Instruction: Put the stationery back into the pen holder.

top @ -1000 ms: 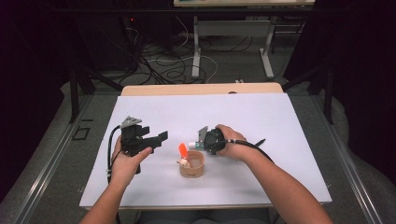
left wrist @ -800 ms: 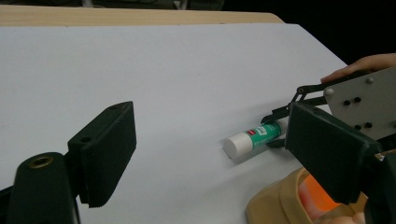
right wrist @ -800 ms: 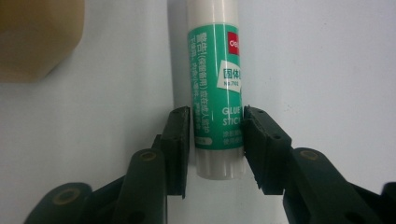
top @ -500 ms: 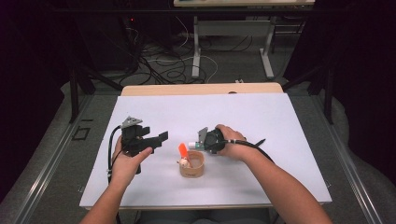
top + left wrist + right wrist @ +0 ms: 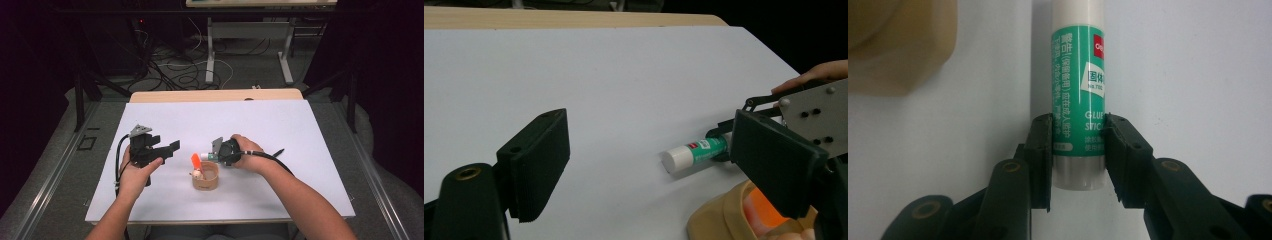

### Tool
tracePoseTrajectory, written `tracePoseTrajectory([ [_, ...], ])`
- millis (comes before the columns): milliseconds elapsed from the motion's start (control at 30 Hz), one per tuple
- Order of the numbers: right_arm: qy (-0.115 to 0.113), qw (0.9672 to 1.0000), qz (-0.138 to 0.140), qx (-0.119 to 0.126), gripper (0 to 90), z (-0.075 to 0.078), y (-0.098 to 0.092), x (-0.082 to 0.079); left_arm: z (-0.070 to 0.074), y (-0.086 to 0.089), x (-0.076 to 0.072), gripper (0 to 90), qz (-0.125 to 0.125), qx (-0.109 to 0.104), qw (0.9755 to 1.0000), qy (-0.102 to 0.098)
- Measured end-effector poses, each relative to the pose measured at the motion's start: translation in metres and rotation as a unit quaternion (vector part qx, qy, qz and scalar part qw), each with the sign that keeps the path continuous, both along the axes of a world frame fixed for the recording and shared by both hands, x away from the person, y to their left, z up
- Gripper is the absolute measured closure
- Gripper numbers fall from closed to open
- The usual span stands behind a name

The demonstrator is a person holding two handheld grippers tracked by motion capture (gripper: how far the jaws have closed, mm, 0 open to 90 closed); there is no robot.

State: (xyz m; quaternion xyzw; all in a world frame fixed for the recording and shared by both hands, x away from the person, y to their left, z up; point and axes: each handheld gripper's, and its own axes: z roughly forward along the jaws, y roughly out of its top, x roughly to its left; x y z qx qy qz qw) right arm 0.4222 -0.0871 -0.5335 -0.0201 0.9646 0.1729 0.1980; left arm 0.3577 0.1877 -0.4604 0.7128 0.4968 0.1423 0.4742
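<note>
right gripper [image 5: 1078, 145] jaws clamped on glue stick [image 5: 1079, 75] | its long axis runs toward 12 o'clock | cup [image 5: 206, 176] at 10 o'clock | left gripper [image 5: 664, 165] jaws apart, empty

Both forearms come in from the near edge of the table. The left gripper [image 5: 167, 148] is held level, its jaws wide apart. The right gripper [image 5: 212, 156] lies low, its jaws having just closed narrow.

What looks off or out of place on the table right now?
Nothing stands out. The green-and-white glue stick sits between the right gripper pads, gripped near its base, beside the tan round cup holding an orange item. The left gripper is open. No spill or damage visible.
</note>
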Motion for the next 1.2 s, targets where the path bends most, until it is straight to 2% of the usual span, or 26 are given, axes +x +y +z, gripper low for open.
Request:
tracePoseTrajectory([
  [100, 0.000, 1.0000, -0.004, 0.008, 66.0, 0.002, 0.000, -0.002, 0.002, 0.001, -0.001, 16.6, -0.004, 0.000, 1.0000, 0.007],
  [367, -0.007, 0.9984, -0.022, 0.051, 66.1, 0.012, -0.004, -0.009, 0.004, 0.001, -0.001, 16.6, -0.003, -0.004, 1.0000, 0.000],
  [467, -0.014, 0.9980, -0.022, 0.057, 66.1, 0.016, -0.007, -0.010, 0.006, 0.001, -0.001, 16.6, -0.005, -0.006, 1.0000, 0.000],
  [533, -0.016, 0.9969, -0.031, 0.071, 66.1, 0.020, -0.007, -0.013, 0.007, 0.002, -0.001, 16.6, -0.006, -0.006, 1.0000, -0.004],
  [600, -0.017, 0.9963, -0.035, 0.077, 66.1, 0.022, -0.008, -0.014, 0.009, 0.002, -0.002, 16.6, -0.005, -0.009, 0.9999, -0.005],
  [733, -0.014, 0.9965, -0.039, 0.072, 66.2, 0.023, -0.010, -0.015, 0.008, 0.001, -0.001, 16.6, -0.008, -0.004, 1.0000, -0.004],
  [767, -0.011, 0.9961, -0.047, 0.074, 66.2, 0.022, -0.010, -0.015, 0.008, 0.000, -0.002, 16.6, -0.007, -0.009, 0.9999, -0.001],
  [833, -0.007, 0.9950, -0.059, 0.081, 66.3, 0.022, -0.010, -0.015, 0.008, 0.000, -0.002, 16.6, -0.009, -0.005, 0.9999, -0.003],
  [1033, 0.002, 0.9926, -0.069, 0.100, 66.3, 0.024, -0.011, -0.016, 0.007, -0.001, -0.002, 16.6, -0.009, -0.004, 0.9999, -0.002],
  [1100, 0.004, 0.9911, -0.073, 0.111, 66.3, 0.026, -0.012, -0.015, 0.008, -0.001, -0.002, 16.6, -0.009, -0.004, 0.9999, -0.003],
  [1200, 0.006, 0.9870, -0.080, 0.139, 66.3, 0.030, -0.015, -0.015, 0.009, -0.001, -0.002, 16.6, -0.008, -0.004, 0.9999, -0.005],
])
